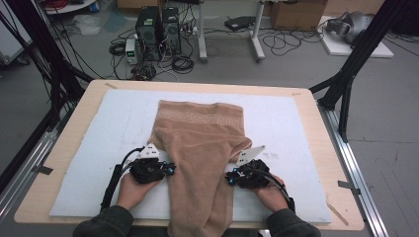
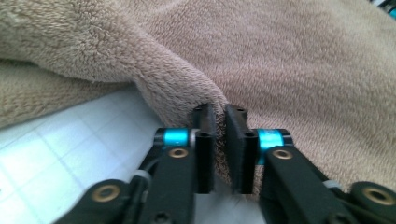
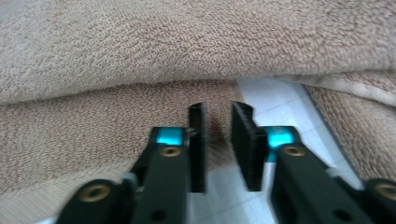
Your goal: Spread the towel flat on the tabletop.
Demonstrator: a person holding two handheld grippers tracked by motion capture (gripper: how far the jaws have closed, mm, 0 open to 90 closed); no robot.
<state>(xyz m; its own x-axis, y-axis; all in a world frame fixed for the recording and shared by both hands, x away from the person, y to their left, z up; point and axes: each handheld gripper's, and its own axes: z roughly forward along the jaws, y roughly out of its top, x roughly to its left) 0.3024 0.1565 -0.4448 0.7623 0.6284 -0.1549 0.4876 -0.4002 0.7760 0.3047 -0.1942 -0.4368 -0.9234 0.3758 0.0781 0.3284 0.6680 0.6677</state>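
High view: tabletop under a white mat, tan towel lying lengthwise down the middle, its near end hanging over the front edge. Both forearms enter from below, hands low and level, one on each side of the towel. Left gripper at the towel's left edge; jaws nearly together, clamped on a fold. Right gripper at the right edge; jaws close-set around the towel edge.
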